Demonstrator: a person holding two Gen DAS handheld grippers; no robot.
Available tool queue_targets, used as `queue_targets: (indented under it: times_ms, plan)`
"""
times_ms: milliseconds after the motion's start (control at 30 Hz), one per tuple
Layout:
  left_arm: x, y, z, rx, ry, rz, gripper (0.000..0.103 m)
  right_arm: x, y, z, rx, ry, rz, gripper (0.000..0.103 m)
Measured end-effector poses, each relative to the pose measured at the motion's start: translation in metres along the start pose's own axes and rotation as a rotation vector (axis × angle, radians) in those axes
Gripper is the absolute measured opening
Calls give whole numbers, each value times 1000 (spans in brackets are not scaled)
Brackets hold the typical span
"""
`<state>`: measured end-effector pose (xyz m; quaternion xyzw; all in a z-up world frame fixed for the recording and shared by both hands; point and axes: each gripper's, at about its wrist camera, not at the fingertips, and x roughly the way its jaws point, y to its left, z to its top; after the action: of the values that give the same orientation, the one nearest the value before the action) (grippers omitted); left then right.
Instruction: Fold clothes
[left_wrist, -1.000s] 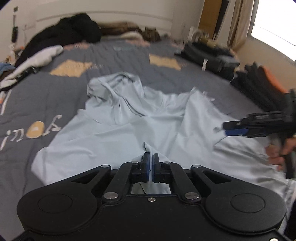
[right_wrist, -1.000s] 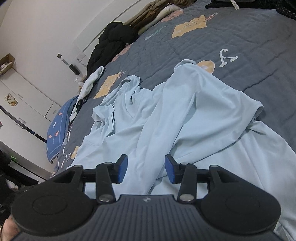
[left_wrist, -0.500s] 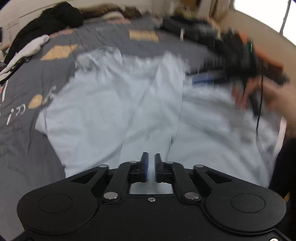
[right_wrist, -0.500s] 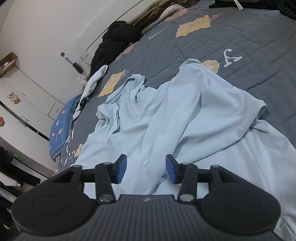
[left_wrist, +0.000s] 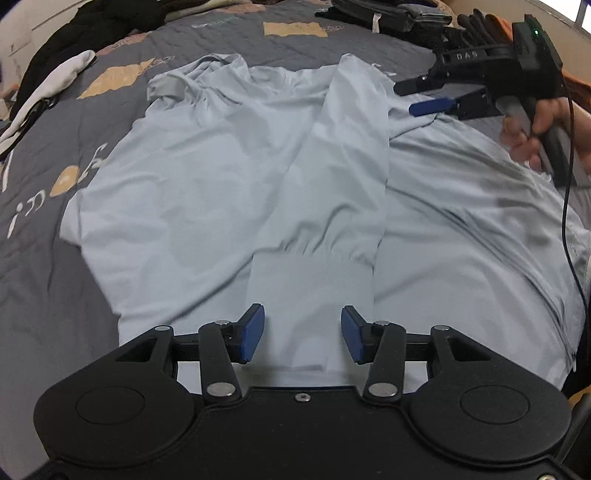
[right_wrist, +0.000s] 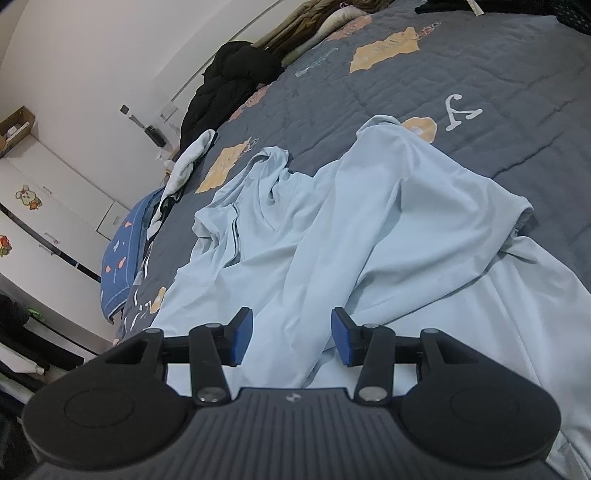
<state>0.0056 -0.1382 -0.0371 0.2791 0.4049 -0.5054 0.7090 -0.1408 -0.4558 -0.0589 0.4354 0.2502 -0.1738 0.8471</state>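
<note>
Two spread grippers over one pale blue garment on a grey bedspread.

From the left wrist, the left gripper (left_wrist: 302, 334) is released, its pads straddling a sleeve (left_wrist: 325, 229) of the pale blue garment (left_wrist: 192, 184) straight ahead; the right gripper (left_wrist: 432, 96) hovers far ahead-right. From the right wrist, the right gripper (right_wrist: 291, 338) is released above rumpled garment (right_wrist: 406, 236) on the bedspread (right_wrist: 517, 74).

Pale-blue hooded top (left_wrist: 229, 177), spread, sleeve across.
</note>
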Motion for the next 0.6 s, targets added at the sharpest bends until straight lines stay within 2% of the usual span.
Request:
queue_targets:
  times_ms: [167,300,333,367,467,600]
  plan:
    - [6,-10,-11,54,35,63,41,-1,1,0,0,2,5,46]
    - [14,-11,-11,50,31,59,41,1,5,-3,-15,13,9,46]
    - [14,-11,-11,47,33,53,33,1,6,-4,-18,15,10,47]
    - [15,-10,-11,45,34,48,20,2,8,-5,-22,17,12,47]
    - [18,-8,-12,36,39,31,3,3,10,-6,-28,22,14,47]
    - [7,-1,-10,3,4,23,2,4,9,-6,-26,25,13,47]
